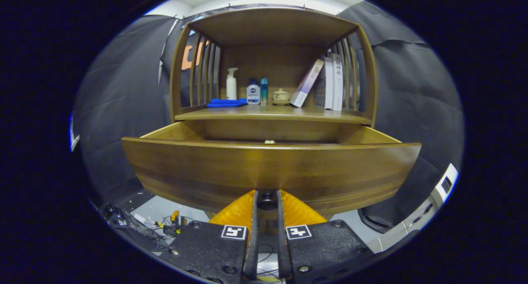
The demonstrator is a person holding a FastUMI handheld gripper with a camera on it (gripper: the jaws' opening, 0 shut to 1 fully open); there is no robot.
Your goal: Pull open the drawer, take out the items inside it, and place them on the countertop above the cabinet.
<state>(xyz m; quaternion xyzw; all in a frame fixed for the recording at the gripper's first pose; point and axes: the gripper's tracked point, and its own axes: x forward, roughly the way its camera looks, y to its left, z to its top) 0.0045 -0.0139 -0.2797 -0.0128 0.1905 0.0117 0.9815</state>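
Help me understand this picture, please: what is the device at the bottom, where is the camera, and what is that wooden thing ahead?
The camera rides on a hand-held two-finger gripper and looks forward along its fingers, so they show at the bottom. A wide lens bends everything. The fingers are nearly closed around a small dark knob on the front of a wooden drawer, which is already pulled out of the cabinet. Whether both fingers actually press the knob is hard to tell. Over the drawer's front edge, one small pale item just peeks out. Above it is the countertop, which carries a blue cloth, a pump bottle, two smaller bottles, a little lidded pot and several books.
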